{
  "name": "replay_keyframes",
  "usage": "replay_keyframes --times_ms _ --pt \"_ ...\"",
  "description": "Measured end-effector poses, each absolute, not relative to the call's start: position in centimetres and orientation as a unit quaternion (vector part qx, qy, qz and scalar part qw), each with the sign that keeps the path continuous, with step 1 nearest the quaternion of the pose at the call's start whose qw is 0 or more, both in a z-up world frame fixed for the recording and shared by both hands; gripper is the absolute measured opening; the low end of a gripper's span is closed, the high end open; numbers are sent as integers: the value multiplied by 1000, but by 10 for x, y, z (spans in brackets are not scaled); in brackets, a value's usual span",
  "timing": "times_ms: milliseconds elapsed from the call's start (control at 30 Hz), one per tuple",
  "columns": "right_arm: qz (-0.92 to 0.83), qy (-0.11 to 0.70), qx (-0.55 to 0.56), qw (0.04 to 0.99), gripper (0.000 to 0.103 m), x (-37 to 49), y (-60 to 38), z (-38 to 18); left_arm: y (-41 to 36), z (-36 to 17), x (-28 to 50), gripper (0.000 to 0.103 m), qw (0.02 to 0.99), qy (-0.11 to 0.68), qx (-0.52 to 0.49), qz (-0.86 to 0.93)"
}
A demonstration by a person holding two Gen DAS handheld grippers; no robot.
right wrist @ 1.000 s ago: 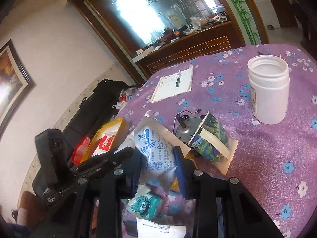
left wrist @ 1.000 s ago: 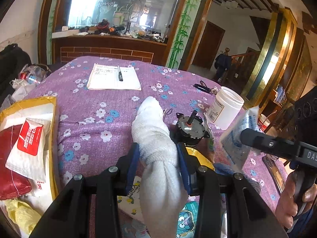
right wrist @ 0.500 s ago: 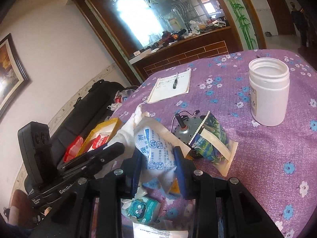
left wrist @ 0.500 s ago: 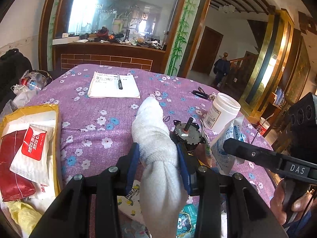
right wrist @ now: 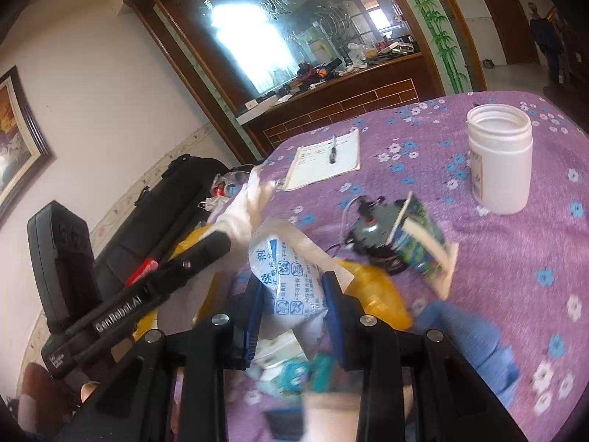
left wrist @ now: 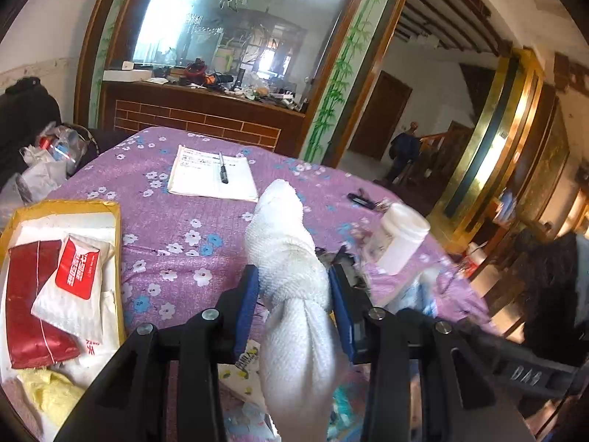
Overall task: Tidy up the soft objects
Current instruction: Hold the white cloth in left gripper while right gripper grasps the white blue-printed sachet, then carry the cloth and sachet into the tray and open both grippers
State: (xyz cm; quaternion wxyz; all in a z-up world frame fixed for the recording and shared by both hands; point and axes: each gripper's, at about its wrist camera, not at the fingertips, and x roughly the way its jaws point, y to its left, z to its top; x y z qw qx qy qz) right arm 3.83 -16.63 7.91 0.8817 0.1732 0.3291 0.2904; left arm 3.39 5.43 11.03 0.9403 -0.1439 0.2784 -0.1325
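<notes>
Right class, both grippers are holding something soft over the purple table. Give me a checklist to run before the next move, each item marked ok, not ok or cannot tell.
1. Left gripper holds the white towel firmly: ok, jaws pinch its knot.
2. Right gripper holds the printed white packet: ok.
3. Yellow tray has room: cannot tell, already holds packets.
4. Grippers apart: ok, though close.
5. White jar upright: ok.
6. Right view sharp: not ok, blurred.

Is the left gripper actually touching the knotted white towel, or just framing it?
Touching. In the left wrist view, the left gripper has its blue fingers pressed against both sides of the knotted white towel, with no gap showing at the knot.
</notes>
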Motion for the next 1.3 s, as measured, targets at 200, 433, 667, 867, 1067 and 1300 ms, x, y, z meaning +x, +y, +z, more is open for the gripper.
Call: replay_keyframes --times_ms 200,433,667,867,1067,1300 --pt "319 325 158 876 35 19 -127 88 88 122 -4 38 945 262 -154 -121" --pt "366 333 129 859 35 11 -60 89 160 123 -54 38 952 252 -166 -59" --pt "399 345 93 844 35 6 4 86 223 101 -82 38 945 268 -186 4" --pt "405 354 70 840 35 11 41 79 249 74 -83 38 932 296 -208 32" --pt "384 376 35 842 35 28 72 59 256 58 -76 38 925 307 -220 40" --pt "358 388 18 849 37 44 87 47 261 49 -63 38 922 311 -227 46"
